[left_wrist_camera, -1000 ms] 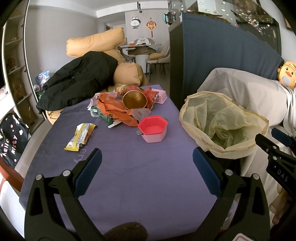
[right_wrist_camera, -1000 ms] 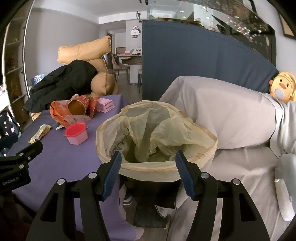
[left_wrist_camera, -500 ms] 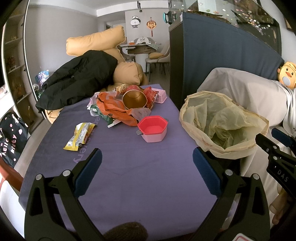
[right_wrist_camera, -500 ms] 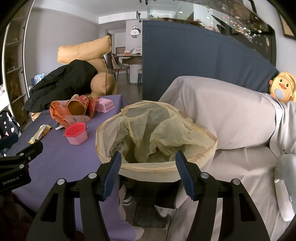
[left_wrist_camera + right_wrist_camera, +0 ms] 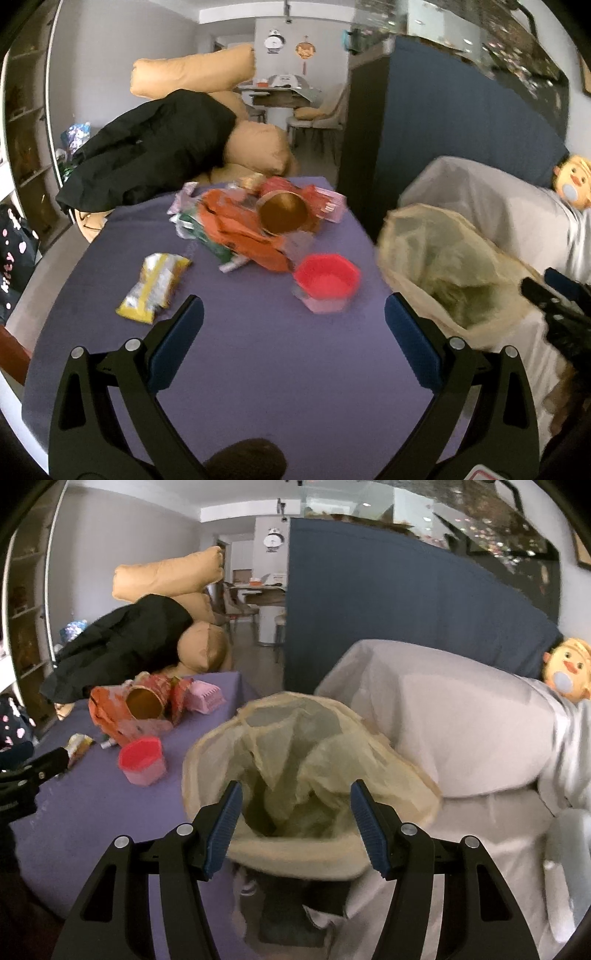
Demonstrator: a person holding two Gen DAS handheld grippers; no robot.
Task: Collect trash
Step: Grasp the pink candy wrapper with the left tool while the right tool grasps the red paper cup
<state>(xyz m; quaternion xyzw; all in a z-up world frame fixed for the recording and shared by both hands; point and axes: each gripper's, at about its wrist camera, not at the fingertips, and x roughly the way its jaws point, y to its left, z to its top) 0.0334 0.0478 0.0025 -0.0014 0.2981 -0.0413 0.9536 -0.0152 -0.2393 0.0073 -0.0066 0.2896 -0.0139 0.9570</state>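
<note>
1. My left gripper (image 5: 293, 317) hangs over the near part of the purple table (image 5: 280, 369), its blue-padded fingers spread wide with nothing between them.
2. My right gripper (image 5: 295, 812) is also spread apart and empty, held just in front of the trash bag (image 5: 306, 757), whose yellowish liner gapes open beside the table's right edge.
3. The trash lies ahead of my left gripper: a yellow snack wrapper (image 5: 157, 286) flat on the cloth to the left, well apart from the rest.
4. A pink hexagonal cup (image 5: 327, 284) stands upright near the table's middle, just in front of the main pile.
5. That pile holds an orange plastic bag (image 5: 240, 232), crumpled, with a red can (image 5: 284, 212) tipped on its side so its gold inside faces me.
6. A small pink basket (image 5: 205, 699) sits just beside the can at the far edge.
7. Both views are blurred, so finer wrappers in the pile I cannot tell apart.
</note>
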